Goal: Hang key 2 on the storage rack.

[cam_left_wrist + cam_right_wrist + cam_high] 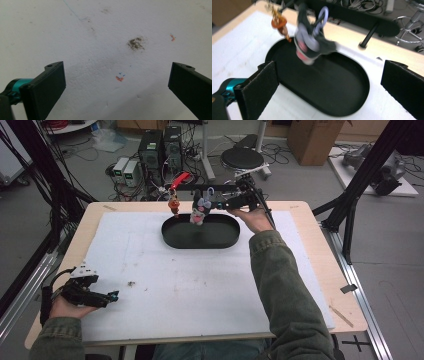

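Matt white foam-like sheet (pixel 190 290) with a rough, stained surface, pale wooden table (pixel 310 227), smooth matt black tray (pixel 352 97), soft grey cloth toy (pixel 309 45), matt black jaws.

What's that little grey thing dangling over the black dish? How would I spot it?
Find the black oval tray at the white mat's far edge. Above it hangs a small grey-and-pink plush toy with a lilac loop; the smaller orange charm is beside it.

Above the black oval tray (pixel 200 240) hang a grey plush toy (pixel 201 208) and what looks like an orange charm (pixel 173 204), blocking its far rim; the white mat (pixel 190 290) in front lies open.
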Demonstrator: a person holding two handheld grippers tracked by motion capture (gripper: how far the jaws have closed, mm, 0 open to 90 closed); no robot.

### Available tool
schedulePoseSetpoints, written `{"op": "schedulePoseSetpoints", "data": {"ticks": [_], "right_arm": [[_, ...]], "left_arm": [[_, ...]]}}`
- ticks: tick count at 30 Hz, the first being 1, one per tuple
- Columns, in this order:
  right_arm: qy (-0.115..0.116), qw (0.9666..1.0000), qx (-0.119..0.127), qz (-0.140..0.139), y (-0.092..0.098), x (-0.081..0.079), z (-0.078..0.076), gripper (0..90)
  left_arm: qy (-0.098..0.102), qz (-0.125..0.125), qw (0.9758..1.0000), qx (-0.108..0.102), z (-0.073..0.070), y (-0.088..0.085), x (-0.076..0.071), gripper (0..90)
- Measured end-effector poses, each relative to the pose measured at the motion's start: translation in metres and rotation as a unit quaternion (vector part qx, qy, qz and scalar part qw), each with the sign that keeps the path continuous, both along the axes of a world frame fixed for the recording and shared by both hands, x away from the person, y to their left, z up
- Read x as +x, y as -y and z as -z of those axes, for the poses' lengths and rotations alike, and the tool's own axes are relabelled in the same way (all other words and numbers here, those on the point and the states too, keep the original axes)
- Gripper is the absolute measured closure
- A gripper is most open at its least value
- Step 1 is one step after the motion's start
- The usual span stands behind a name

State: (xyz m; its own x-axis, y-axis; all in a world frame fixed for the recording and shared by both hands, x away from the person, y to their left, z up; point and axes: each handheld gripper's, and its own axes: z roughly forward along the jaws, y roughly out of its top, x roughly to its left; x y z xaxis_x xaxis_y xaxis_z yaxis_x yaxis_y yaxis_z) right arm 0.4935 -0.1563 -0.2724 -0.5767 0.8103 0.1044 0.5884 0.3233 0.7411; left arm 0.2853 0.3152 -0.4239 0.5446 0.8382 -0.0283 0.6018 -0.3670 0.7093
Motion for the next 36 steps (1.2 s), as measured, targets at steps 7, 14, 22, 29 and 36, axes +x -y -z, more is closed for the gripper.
{"op": "schedulePoseSetpoints", "data": {"ticks": [7,14,22,29,36], "right_arm": [[0.018,0.9986,-0.016,-0.046,0.003,-0.019,0.009,0.6],[0.039,0.9973,-0.032,-0.053,0.017,-0.037,0.014,0.6],[0.041,0.9976,-0.015,-0.055,0.034,-0.053,0.022,0.6],[0.035,0.9986,-0.006,-0.040,0.053,-0.062,0.033,0.6],[0.033,0.9990,0.004,-0.030,0.065,-0.071,0.041,0.6]], "left_arm": [[-0.001,0.000,1.0000,0.004,0.001,0.001,0.000,1.8],[0.000,0.001,1.0000,0.001,0.002,0.001,-0.001,1.8],[-0.001,0.000,1.0000,-0.003,0.002,0.002,-0.001,1.8],[-0.004,0.001,1.0000,0.001,0.003,0.002,-0.001,1.8],[-0.004,0.000,1.0000,0.001,0.002,0.002,-0.002,1.8]]}}
